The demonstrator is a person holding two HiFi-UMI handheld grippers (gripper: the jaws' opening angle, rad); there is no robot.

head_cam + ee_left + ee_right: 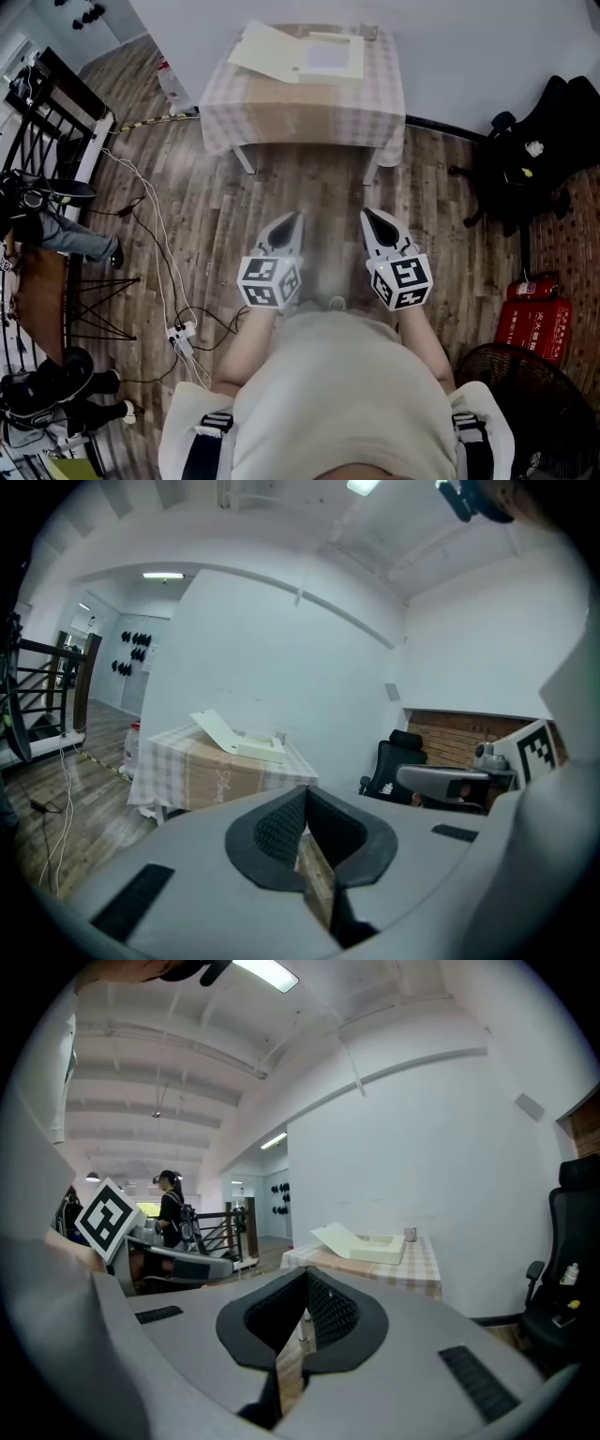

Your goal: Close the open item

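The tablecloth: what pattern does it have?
Pale checks cover the tablecloth, clearest in the head view.

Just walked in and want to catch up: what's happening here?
A person stands back from the table, holding a gripper in each hand. The left gripper and right gripper are both shut and empty, near the body. The cream box on the table has its lid up; nothing touches it.

The box (pixel 300 54) looks matt cardboard, the tablecloth (pixel 380 105) woven cloth, the floor (pixel 319 197) wood.

Open box (pixel 328 58) on table (pixel 309 117) against wall (pixel 450 56), office chair (pixel 534 155) to its right, power strip (pixel 180 335) on floor (pixel 309 197) left
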